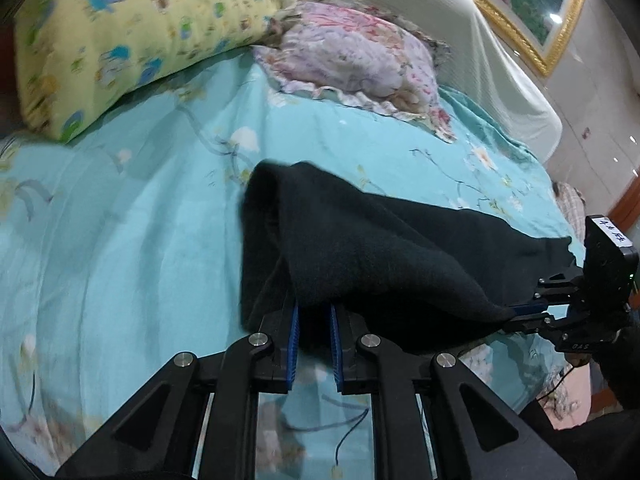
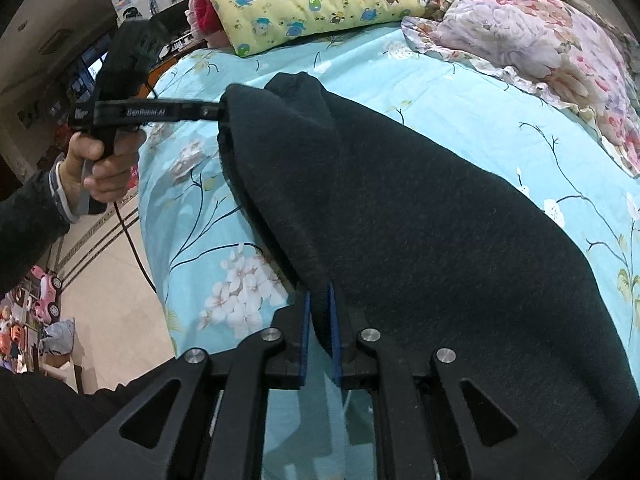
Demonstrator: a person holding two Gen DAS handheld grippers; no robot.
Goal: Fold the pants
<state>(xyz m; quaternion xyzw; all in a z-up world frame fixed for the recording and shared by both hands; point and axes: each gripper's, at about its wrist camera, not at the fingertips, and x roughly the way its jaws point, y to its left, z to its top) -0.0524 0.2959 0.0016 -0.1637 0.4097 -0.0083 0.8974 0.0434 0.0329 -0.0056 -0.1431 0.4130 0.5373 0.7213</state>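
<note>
My left gripper's [image 1: 314, 344] fingertips were buried in the dark pants [image 1: 360, 248], so the pad contact could not be read. My right gripper's [image 2: 320, 328] pad tips were likewise covered by a fold. In the left wrist view the yellow pillow [image 1: 132, 32] was motion-blurred and its print illegible; the framed picture [image 1: 532, 4] was cut off by the top edge. In the right wrist view the pants ran past the lower right edge, the cluttered floor items [image 2: 36, 312] were too small to identify, and my sleeve [image 2: 28, 216] was cropped.
</note>
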